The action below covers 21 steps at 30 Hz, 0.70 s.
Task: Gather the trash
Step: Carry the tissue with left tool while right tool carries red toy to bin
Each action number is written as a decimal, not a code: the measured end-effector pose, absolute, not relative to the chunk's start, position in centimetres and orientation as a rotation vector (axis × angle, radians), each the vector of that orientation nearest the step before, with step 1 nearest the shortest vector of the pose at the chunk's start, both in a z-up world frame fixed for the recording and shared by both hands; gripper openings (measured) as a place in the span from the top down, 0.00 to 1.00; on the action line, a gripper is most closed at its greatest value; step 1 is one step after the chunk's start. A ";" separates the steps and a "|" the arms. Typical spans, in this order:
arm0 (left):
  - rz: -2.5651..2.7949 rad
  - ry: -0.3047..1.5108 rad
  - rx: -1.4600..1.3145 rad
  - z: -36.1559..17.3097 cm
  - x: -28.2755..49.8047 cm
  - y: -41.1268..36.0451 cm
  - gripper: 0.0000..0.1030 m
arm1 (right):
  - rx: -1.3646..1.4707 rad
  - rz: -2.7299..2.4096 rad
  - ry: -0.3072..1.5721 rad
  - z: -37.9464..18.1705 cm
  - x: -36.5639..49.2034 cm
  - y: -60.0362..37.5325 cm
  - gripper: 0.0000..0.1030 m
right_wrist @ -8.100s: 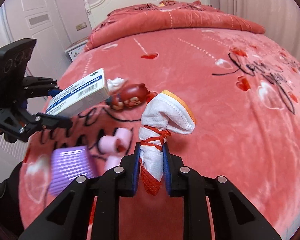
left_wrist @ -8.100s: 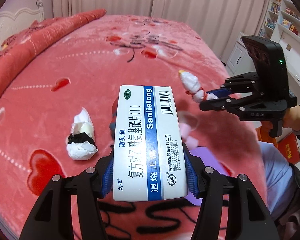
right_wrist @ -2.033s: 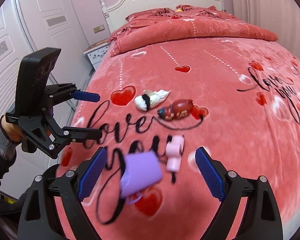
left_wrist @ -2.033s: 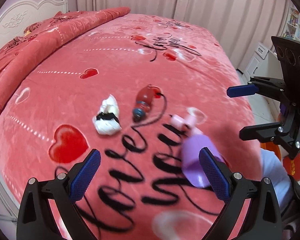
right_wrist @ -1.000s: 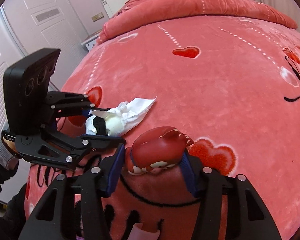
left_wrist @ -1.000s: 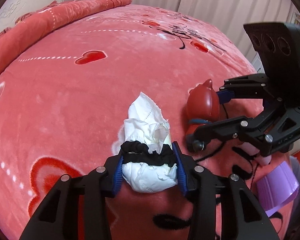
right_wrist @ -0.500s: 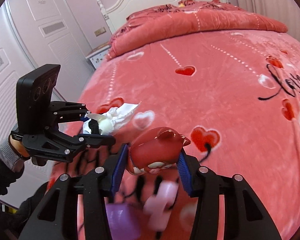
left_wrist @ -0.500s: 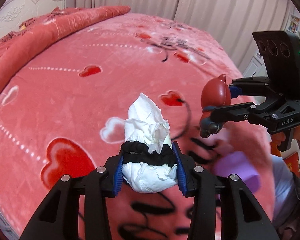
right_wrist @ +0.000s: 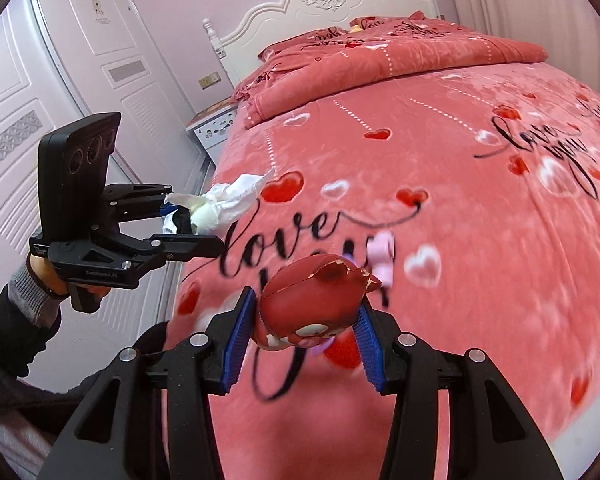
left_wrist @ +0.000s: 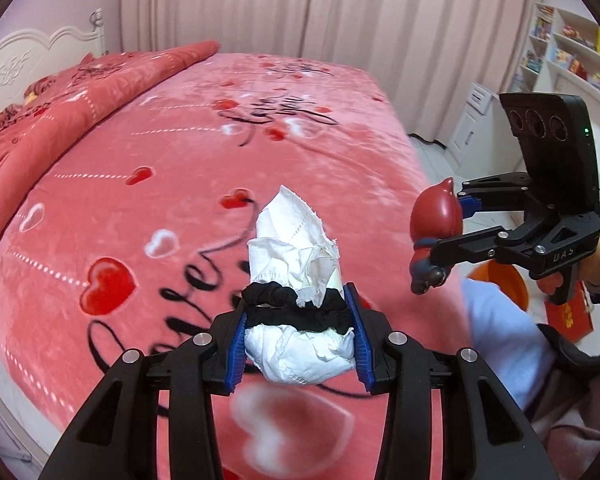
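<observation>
My left gripper (left_wrist: 298,336) is shut on a crumpled white tissue wad (left_wrist: 296,280) bound with a black hair tie, held above the red bedspread (left_wrist: 148,184). It also shows in the right wrist view (right_wrist: 220,200) at the left. My right gripper (right_wrist: 302,332) is shut on a red cartoon figurine (right_wrist: 316,300), lifted off the bed. The figurine (left_wrist: 436,216) also shows in the left wrist view at the right, past the bed's edge. A pink item (right_wrist: 382,256) lies on the blanket behind it.
An orange bin (left_wrist: 504,284) stands on the floor to the right, below the right gripper. A red packet (left_wrist: 568,316) lies beside it. White shelves (left_wrist: 572,64) line the right wall. The headboard (right_wrist: 340,4) and folded quilt (right_wrist: 380,68) are far back.
Both grippers have lifted higher and drawn back from the bed with the tissue wad and figurine still held. The right gripper has moved out past the bed's edge, above the orange bin.
</observation>
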<state>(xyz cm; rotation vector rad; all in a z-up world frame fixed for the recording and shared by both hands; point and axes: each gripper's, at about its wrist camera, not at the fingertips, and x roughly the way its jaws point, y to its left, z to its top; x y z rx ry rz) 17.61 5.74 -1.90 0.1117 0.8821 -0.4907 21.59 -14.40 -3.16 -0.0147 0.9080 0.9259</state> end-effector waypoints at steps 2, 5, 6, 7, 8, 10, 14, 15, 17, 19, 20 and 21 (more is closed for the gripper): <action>-0.510 0.879 0.121 -1.6 16.1 4.6 0.57 | -0.006 0.920 0.906 -2.8 19.6 -15.7 0.53; -0.528 0.873 0.119 -1.2 14.0 3.1 0.57 | 0.018 0.906 0.901 -2.4 16.9 -17.5 0.53; -0.541 0.875 0.119 -1.2 13.4 2.4 0.57 | 0.022 0.898 0.898 -2.4 16.2 -18.1 0.53; -0.547 0.875 0.122 -1.2 12.7 2.1 0.57 | 0.028 0.890 0.896 -2.3 15.5 -18.7 0.53; -0.554 0.878 0.124 -1.3 12.3 1.7 0.57 | 0.043 0.883 0.898 -2.3 14.7 -19.5 0.53; -0.578 0.881 0.130 -1.4 11.3 0.4 0.57 | 0.060 0.867 0.897 -2.4 13.5 -20.6 0.53; -0.624 0.878 0.144 -1.4 10.3 -2.2 0.57 | 0.108 0.816 0.891 -2.5 11.2 -24.0 0.53; -0.641 0.876 0.151 -1.3 10.2 -3.1 0.57 | 0.115 0.804 0.887 -2.5 10.9 -24.7 0.53; -0.670 0.875 0.162 -1.2 10.0 -4.7 0.57 | 0.135 0.769 0.876 -2.5 10.0 -26.8 0.53; -0.707 0.869 0.187 -1.2 10.0 -6.9 0.57 | 0.152 0.731 0.866 -2.4 9.4 -28.9 0.53; -0.730 0.868 0.198 -1.1 10.2 -8.1 0.57 | 0.160 0.702 0.858 -2.4 9.0 -30.2 0.53; -0.747 0.867 0.205 -1.2 10.2 -9.0 0.57 | 0.171 0.678 0.853 -2.4 8.8 -31.4 0.53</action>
